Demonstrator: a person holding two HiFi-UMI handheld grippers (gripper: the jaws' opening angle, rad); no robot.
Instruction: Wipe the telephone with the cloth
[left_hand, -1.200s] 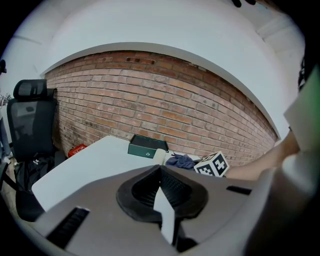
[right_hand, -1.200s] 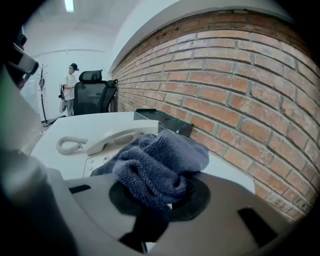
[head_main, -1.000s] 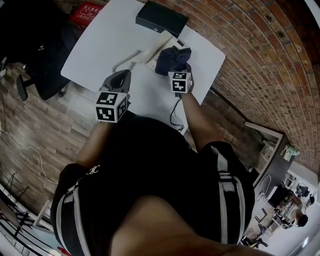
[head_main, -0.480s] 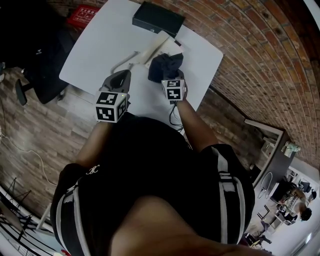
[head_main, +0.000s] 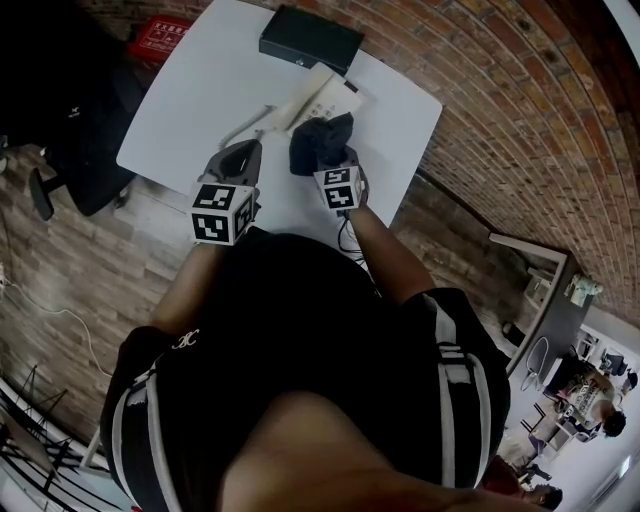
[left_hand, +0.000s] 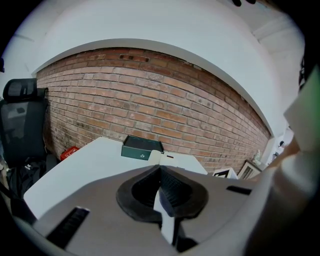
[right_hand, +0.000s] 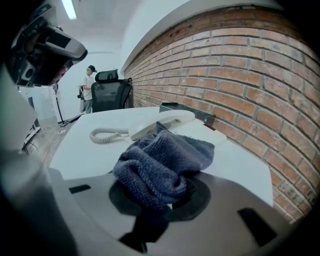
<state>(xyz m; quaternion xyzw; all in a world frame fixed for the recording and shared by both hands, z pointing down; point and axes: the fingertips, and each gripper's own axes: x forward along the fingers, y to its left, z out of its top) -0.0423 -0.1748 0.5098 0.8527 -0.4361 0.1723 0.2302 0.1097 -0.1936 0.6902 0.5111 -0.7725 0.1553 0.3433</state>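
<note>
Your right gripper (right_hand: 159, 196) has its jaws clamped on the cloth (right_hand: 162, 159). The cloth is a dark blue-grey rag with a coarse looped weave. It is bunched into a thick wad that bulges up and forward out of the jaws, and one flatter corner spreads toward the brick wall (right_hand: 250, 75).

In the head view the wad sits at the near end of the phone (head_main: 330, 98). In the right gripper view its far edge overlaps the handset (whether it actually touches cannot be made out).

The phone is off-white, and its long handset lies across the base. It stands on the white table (head_main: 200, 90) toward the far edge, just in front of a dark flat box (head_main: 310, 38). Its coiled cord (right_hand: 104, 135) trails in a loop across the tabletop on your left of the handset.

Your left gripper (left_hand: 160, 172) has its pads pressed together with nothing between them. It hangs over the near edge of the table, beside the right one and clear of both phone and cloth, with its jaws pointing toward the box and the wall.
</note>
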